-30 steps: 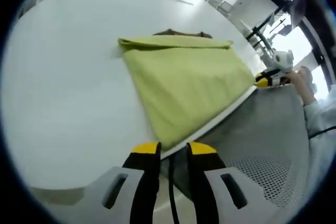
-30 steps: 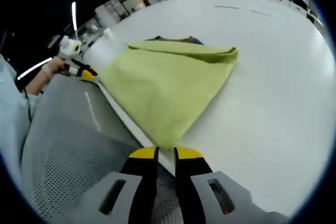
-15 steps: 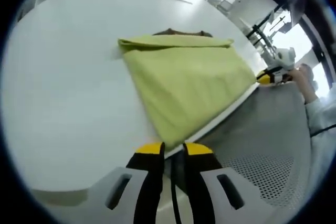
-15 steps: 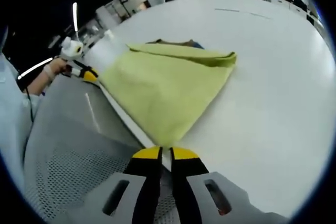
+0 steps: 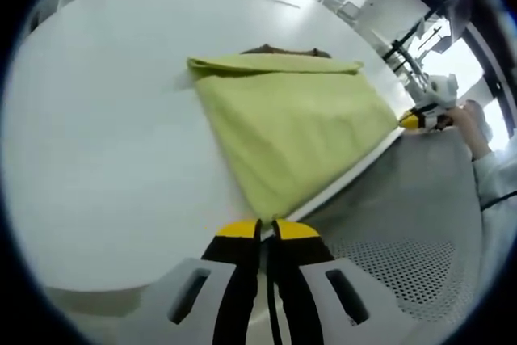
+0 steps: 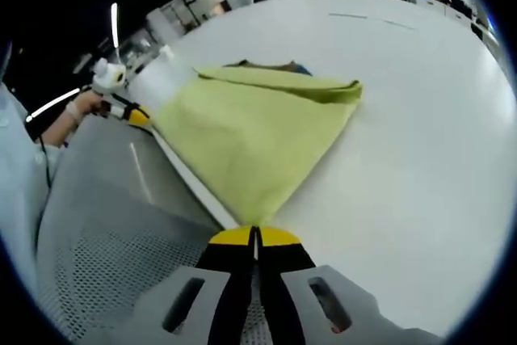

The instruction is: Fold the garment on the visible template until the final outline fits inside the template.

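White table held the yellow-green garment, folded to a rough rectangle at the near edge w/ more folding prob. left, left gripper and right gripper each pinched together on a near corner, template mostly hidden under cloth, brown bit unclear.

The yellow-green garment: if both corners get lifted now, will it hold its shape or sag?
The garment will probably sag between the left claw and right claw: it lies flat and limp, with soft creases at its folded edge. It looks light, and may slide on the smooth white table.
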Action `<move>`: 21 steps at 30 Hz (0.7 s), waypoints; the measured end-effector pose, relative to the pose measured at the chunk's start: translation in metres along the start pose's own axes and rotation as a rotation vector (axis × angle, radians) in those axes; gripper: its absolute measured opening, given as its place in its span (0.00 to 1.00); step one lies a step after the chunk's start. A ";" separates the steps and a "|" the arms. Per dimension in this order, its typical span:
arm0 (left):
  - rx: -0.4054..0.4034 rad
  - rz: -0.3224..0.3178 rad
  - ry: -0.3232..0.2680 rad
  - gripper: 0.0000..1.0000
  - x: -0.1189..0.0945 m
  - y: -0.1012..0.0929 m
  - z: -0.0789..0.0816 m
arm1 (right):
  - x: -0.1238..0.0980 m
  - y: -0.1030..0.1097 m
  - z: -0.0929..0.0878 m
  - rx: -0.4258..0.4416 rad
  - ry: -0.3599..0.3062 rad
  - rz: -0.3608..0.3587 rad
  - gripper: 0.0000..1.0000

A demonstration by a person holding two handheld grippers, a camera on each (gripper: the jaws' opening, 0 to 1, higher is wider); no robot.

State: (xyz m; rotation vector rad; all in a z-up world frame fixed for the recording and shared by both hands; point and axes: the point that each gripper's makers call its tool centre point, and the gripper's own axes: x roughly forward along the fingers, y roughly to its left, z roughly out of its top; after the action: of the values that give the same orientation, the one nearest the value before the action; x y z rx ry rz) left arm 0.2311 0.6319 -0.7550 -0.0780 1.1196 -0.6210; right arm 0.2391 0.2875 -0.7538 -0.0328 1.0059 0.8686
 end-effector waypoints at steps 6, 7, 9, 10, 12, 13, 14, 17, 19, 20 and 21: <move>-0.004 0.000 -0.003 0.00 -0.001 0.000 0.000 | -0.004 -0.003 -0.002 -0.005 0.002 -0.015 0.01; -0.004 -0.002 -0.002 0.00 -0.001 -0.001 0.000 | -0.005 -0.003 -0.001 -0.006 0.001 -0.015 0.01; 0.005 0.001 -0.002 0.00 -0.002 0.000 0.001 | -0.007 -0.005 -0.001 -0.010 0.003 -0.020 0.01; 0.009 0.002 0.001 0.00 -0.003 0.000 0.001 | -0.009 -0.006 0.000 -0.015 0.002 -0.027 0.01; 0.018 0.012 0.004 0.00 -0.004 0.001 0.002 | -0.012 -0.005 0.002 -0.018 -0.003 -0.029 0.01; 0.024 0.013 0.007 0.00 -0.004 0.000 0.003 | -0.013 -0.004 0.003 -0.020 -0.004 -0.028 0.01; 0.026 0.014 0.008 0.00 -0.005 0.000 0.004 | -0.014 -0.004 0.004 -0.024 -0.005 -0.027 0.01; 0.042 0.024 0.007 0.00 -0.008 0.001 0.008 | -0.016 -0.001 0.008 -0.040 -0.007 -0.029 0.01; 0.048 0.029 0.003 0.00 -0.011 0.002 0.012 | -0.018 0.000 0.012 -0.051 -0.010 -0.033 0.01; 0.052 0.029 0.001 0.00 -0.013 0.001 0.013 | -0.019 0.001 0.013 -0.055 -0.011 -0.033 0.01; 0.058 0.031 -0.001 0.00 -0.015 0.001 0.015 | -0.021 0.002 0.015 -0.063 -0.013 -0.034 0.01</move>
State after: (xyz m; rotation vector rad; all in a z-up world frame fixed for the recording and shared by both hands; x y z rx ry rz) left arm 0.2402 0.6362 -0.7362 -0.0112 1.0988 -0.6248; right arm 0.2439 0.2817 -0.7286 -0.0967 0.9629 0.8683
